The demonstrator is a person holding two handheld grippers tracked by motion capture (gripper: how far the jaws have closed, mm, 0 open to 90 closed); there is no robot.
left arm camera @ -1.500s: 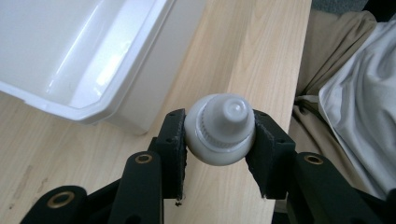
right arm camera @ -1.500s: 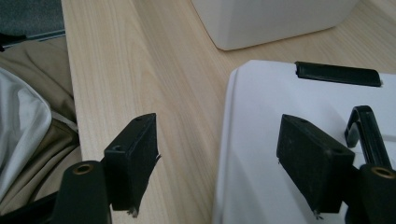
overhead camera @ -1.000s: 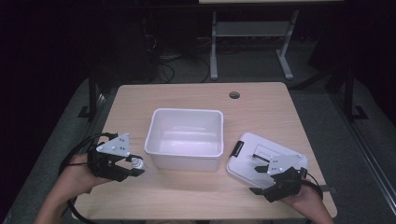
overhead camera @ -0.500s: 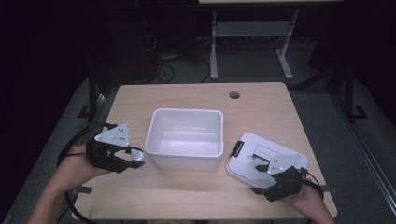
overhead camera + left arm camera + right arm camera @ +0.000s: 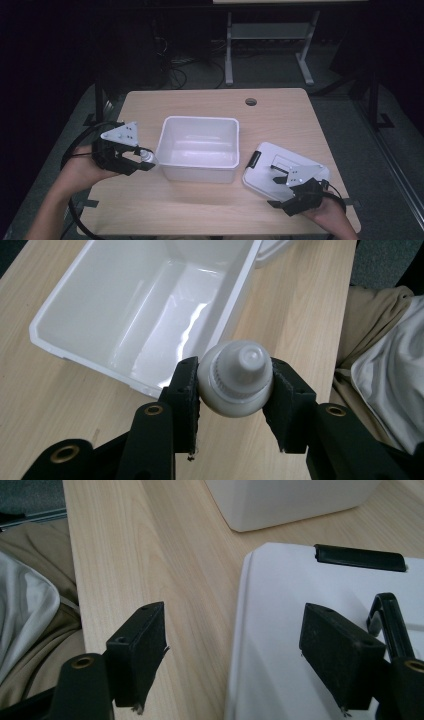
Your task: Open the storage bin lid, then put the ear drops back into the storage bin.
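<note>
My left gripper [image 5: 235,390] has its jaws clamped on a small white bottle [image 5: 236,377], one pad on each side of its rounded body, the ribbed cap and nozzle pointing toward the camera. In the high view the left gripper [image 5: 137,160] holds the bottle [image 5: 146,157] just beside the left wall of the white bin [image 5: 198,148], above the counter [image 5: 195,205] and outside the bin's rim. Through the left gripper view the bin [image 5: 100,335] lies open ahead of the bottle, its glossy floor bare.

My right gripper [image 5: 235,650] has its jaws wide apart with nothing between them; the left jaw is over bare wood, the right jaw over the white lid [image 5: 295,645]. The lid lies flat on the counter [image 5: 150,555], a black latch [image 5: 359,557] at its far edge. From above, the right gripper [image 5: 282,181] sits over the near part of the lid [image 5: 270,157], which lies just to the right of the bin, close but apart. My hands [image 5: 82,170] grip both tools from the counter's near edge.
</note>
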